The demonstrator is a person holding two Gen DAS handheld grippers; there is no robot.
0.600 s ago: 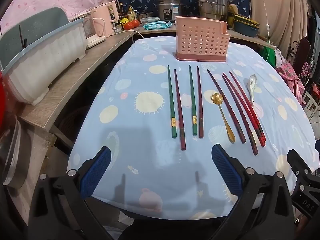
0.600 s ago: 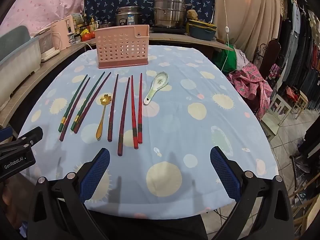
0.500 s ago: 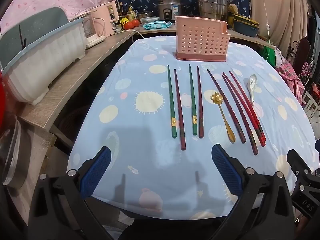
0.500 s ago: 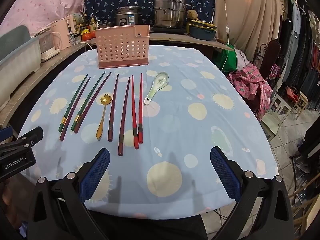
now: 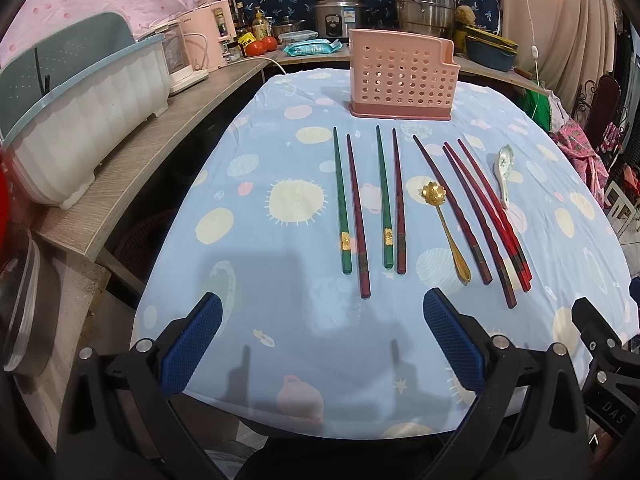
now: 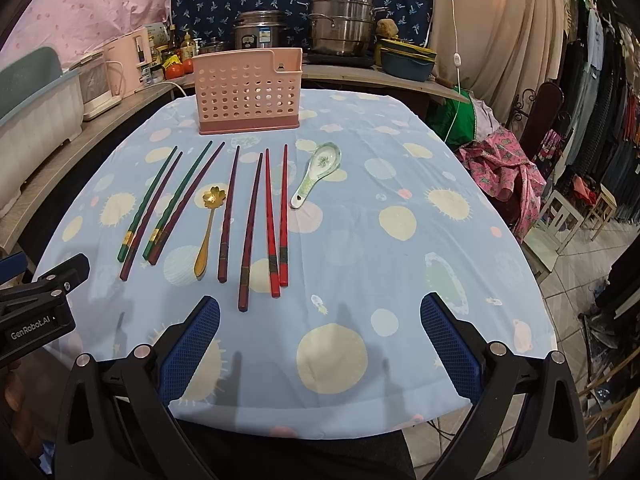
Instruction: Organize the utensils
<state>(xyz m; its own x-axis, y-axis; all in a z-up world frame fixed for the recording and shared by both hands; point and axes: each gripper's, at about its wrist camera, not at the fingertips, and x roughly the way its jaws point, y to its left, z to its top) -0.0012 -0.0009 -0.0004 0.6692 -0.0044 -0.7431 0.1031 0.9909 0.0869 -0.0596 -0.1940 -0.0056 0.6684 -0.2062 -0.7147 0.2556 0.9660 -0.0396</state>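
Eight slim, stiff, light lacquered chopsticks [image 5: 397, 204] lie before the pink perforated plastic holder [image 5: 401, 76]; we judge them slippery, best pinched mid-shaft, with our left gripper [image 5: 328, 340] and right gripper [image 6: 320, 340] both spread apart, empty.

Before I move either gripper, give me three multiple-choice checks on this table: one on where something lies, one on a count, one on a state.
1. Where does the ceramic spoon lie among the utensils?
A. At the right end of the row
B. Between the green chopsticks
C. Inside the holder

2. How many green chopsticks are on the tablecloth?
A. One
B. Two
C. Four

3. What state is the pink utensil holder in?
A. Tipped over
B. Upright, no utensils showing in it
C. Upright, full of chopsticks

Answers:
1. A: the right wrist view shows it past the red chopsticks.
2. B: two green ones lie at the left, each beside a dark red one.
3. B: it stands on its base, and nothing rises above its rim.
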